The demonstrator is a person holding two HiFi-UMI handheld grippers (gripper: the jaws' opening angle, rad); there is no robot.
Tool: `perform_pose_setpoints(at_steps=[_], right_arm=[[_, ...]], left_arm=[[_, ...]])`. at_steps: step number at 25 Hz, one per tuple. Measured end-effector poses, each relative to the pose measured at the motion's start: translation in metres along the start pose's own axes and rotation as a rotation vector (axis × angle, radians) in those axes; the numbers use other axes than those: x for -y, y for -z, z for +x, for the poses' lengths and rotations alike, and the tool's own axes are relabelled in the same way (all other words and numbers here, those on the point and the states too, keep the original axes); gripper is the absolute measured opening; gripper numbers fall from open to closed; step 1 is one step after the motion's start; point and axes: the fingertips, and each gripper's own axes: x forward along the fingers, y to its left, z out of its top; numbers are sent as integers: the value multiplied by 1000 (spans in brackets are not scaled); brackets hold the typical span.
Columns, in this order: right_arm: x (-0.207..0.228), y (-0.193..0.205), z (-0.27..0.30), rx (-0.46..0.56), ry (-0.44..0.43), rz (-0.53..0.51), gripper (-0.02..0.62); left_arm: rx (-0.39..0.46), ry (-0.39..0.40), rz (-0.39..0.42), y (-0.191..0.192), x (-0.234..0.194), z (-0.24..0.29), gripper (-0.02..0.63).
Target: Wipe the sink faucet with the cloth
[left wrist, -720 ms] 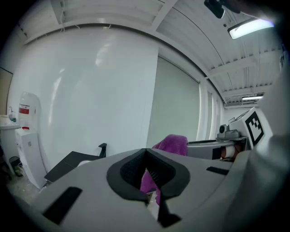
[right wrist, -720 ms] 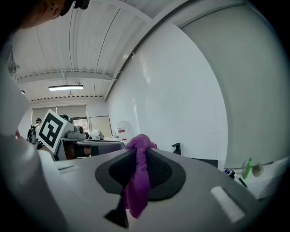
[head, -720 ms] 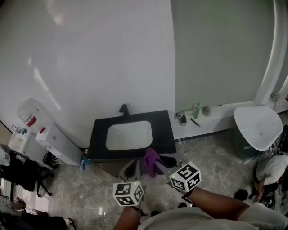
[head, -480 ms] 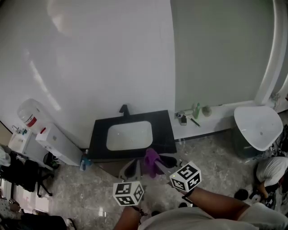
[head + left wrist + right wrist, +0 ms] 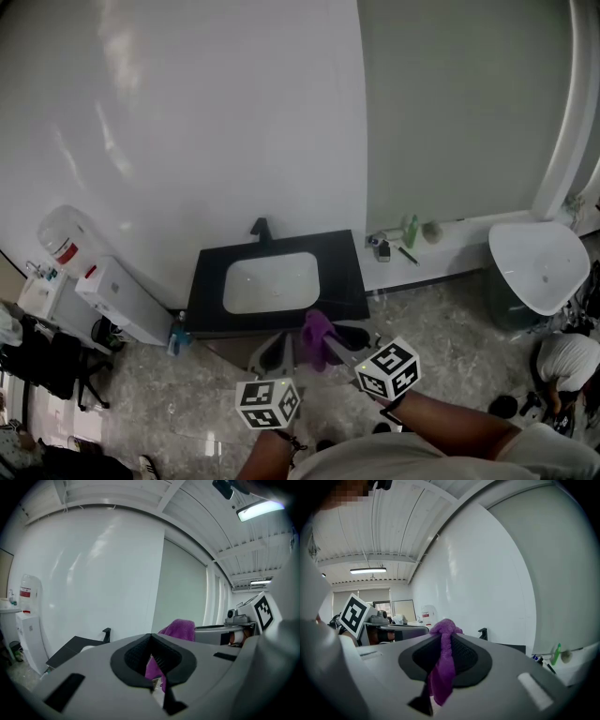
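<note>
The black faucet [image 5: 260,228] stands at the back of a black counter [image 5: 345,267] with a white basin [image 5: 271,282], against the white wall. Both grippers are held side by side in front of the counter's near edge, well short of the faucet. My right gripper [image 5: 337,339] is shut on a purple cloth [image 5: 316,336], which hangs bunched between its jaws [image 5: 443,667]. My left gripper [image 5: 274,352] is shut with nothing in it. In the left gripper view the cloth [image 5: 180,627] shows just to the right, and the faucet [image 5: 107,632] lies ahead on the left.
A water dispenser [image 5: 66,246] and a white cabinet [image 5: 122,300] stand left of the counter, with a blue bottle [image 5: 176,333] on the floor. A ledge to the right holds a green bottle [image 5: 410,230]. A white bin lid [image 5: 536,264] and a crouching person [image 5: 567,361] are at far right.
Both grippers and the cloth stay where they were. Only the person at the lower right has shifted a little.
</note>
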Motion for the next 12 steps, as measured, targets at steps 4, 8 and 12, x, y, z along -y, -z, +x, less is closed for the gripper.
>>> perform_pose_setpoints(at_steps=[4,8,12], right_arm=[[0,-1,1,1,-4,1,58],[-2,2,4,-6,-3,9,58],[-6,9,16,-17,-1,12,58]], left_arm=[[-10,2,-4,2,0,1,6],[-28,10,-11,7,-2,2,6],[-40,14,-11,13,-15,2,6]])
